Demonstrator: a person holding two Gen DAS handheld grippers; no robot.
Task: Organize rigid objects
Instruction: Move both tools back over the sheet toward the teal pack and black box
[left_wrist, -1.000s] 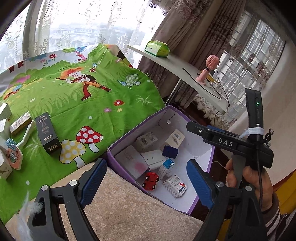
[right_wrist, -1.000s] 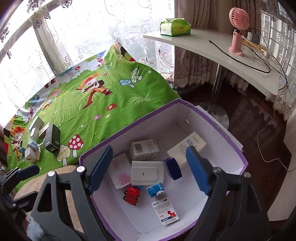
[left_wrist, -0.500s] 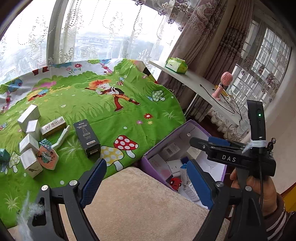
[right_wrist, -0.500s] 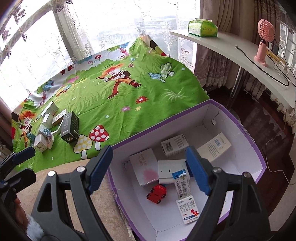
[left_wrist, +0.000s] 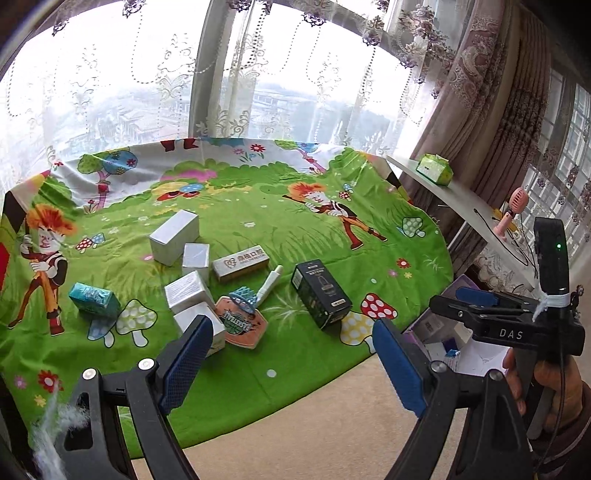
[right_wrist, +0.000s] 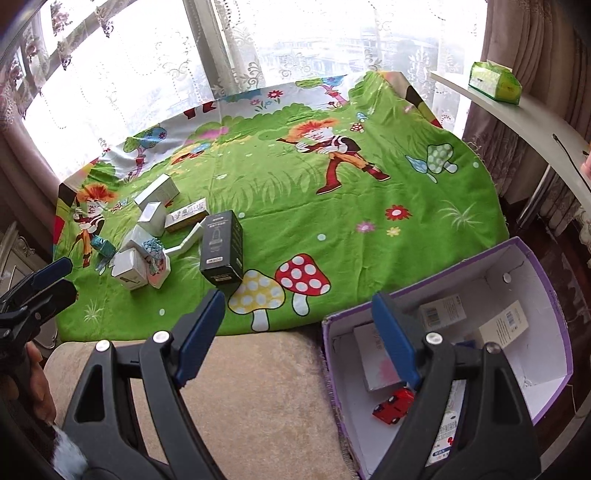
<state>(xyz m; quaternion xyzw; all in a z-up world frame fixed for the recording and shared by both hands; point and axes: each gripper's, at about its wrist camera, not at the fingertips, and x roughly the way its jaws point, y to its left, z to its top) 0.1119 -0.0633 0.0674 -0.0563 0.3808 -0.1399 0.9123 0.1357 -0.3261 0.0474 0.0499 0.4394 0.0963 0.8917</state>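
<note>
Several small boxes lie on the green cartoon cloth (left_wrist: 258, 221): a black box (left_wrist: 320, 292), white and silver boxes (left_wrist: 173, 236), a teal box (left_wrist: 94, 300), an orange packet (left_wrist: 240, 321) and a white tube (left_wrist: 269, 280). The black box also shows in the right wrist view (right_wrist: 221, 249). A purple-edged white box (right_wrist: 532, 325) at the right holds several cartons and a red toy car (right_wrist: 393, 404). My left gripper (left_wrist: 291, 360) is open and empty above the cloth's near edge. My right gripper (right_wrist: 299, 334) is open and empty between the cloth and the purple box.
A beige cushion (right_wrist: 240, 398) lies in front of the cloth. A white curved shelf (right_wrist: 535, 122) at the right carries a green tissue pack (right_wrist: 495, 81) and a pink fan (left_wrist: 513, 210). Curtained windows stand behind the cloth.
Both grippers have swung left, away from the purple box and toward the boxes on the cloth. Both stay open and empty.
</note>
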